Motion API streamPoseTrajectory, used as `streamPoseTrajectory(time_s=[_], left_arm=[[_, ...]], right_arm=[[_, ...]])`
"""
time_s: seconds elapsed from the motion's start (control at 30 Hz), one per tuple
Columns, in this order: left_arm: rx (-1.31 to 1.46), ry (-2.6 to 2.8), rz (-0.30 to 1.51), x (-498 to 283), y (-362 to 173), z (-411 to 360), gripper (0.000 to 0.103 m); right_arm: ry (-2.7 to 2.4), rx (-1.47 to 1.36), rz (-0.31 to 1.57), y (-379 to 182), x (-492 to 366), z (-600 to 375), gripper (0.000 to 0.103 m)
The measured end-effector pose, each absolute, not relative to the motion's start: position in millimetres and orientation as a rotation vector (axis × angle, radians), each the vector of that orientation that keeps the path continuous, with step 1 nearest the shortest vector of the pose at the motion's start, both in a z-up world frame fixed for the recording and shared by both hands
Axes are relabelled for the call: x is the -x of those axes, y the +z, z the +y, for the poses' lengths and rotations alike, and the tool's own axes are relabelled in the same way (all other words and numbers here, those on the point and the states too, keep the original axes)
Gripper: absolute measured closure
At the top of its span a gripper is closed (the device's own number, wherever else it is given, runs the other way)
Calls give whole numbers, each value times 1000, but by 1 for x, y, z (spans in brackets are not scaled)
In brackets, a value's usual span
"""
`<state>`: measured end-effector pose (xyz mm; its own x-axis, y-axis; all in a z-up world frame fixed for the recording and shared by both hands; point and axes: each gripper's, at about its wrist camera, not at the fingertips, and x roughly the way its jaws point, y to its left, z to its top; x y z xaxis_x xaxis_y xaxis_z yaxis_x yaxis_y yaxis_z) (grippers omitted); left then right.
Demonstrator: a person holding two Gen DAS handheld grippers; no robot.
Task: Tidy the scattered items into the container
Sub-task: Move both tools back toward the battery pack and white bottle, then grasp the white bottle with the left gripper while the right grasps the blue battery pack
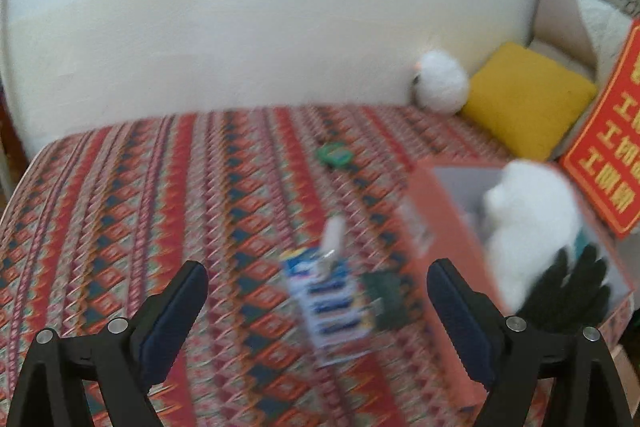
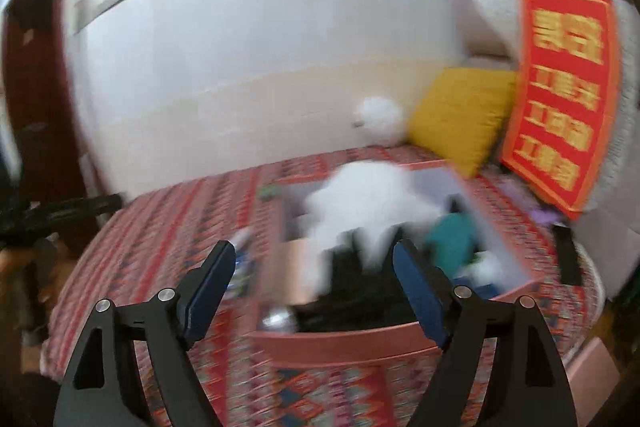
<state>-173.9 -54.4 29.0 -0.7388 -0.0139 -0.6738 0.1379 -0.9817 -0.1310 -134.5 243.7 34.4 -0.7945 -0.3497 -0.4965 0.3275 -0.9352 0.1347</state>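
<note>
An orange-pink box (image 1: 440, 227) (image 2: 360, 341) stands on the patterned cloth. Inside it lie a white fluffy toy (image 1: 532, 223) (image 2: 368, 203), a black glove (image 1: 572, 291) (image 2: 360, 295) and a teal item (image 2: 452, 239). On the cloth left of the box lie a blue-and-white battery pack (image 1: 332, 303), a small white tube (image 1: 334, 235) touching its top, a dark green item (image 1: 380, 295) and, farther back, a small green object (image 1: 334, 155). My left gripper (image 1: 316, 299) is open above the battery pack. My right gripper (image 2: 314, 271) is open over the box's near side. Both views are blurred.
A yellow cushion (image 1: 528, 99) (image 2: 460, 115), a white fluffy ball (image 1: 440, 83) (image 2: 380, 119) and a red sign with yellow characters (image 1: 608, 139) (image 2: 564, 95) stand at the back right against the wall. A black remote-like bar (image 2: 568, 255) lies right of the box.
</note>
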Motion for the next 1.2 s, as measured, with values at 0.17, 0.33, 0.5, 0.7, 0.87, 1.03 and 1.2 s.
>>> streamPoseTrajectory(time_s=[0.17, 0.33, 0.5, 0.7, 0.87, 1.03, 1.2], left_arm=[[-1246, -2761, 234, 196, -4, -72, 11], [-1377, -2741, 194, 238, -35, -65, 11], [-1492, -2737, 198, 295, -68, -47, 16], [-1681, -2709, 121, 358, -114, -29, 69], [-1761, -2707, 192, 386, -138, -33, 69], [-1825, -2725, 326, 407, -150, -40, 66], [-1836, -2741, 294, 414, -156, -41, 66]], right_arm=[[-2504, -889, 3, -12, 140, 160, 19], [-2435, -1049, 14, -71, 172, 108, 19], [-2384, -1175, -50, -122, 213, 86, 20], [-2377, -1265, -56, -160, 243, 76, 33], [-2425, -1169, -57, -157, 260, 71, 36], [-2414, -1147, -45, -158, 283, 56, 43], [-2413, -1166, 17, -169, 298, 44, 45]])
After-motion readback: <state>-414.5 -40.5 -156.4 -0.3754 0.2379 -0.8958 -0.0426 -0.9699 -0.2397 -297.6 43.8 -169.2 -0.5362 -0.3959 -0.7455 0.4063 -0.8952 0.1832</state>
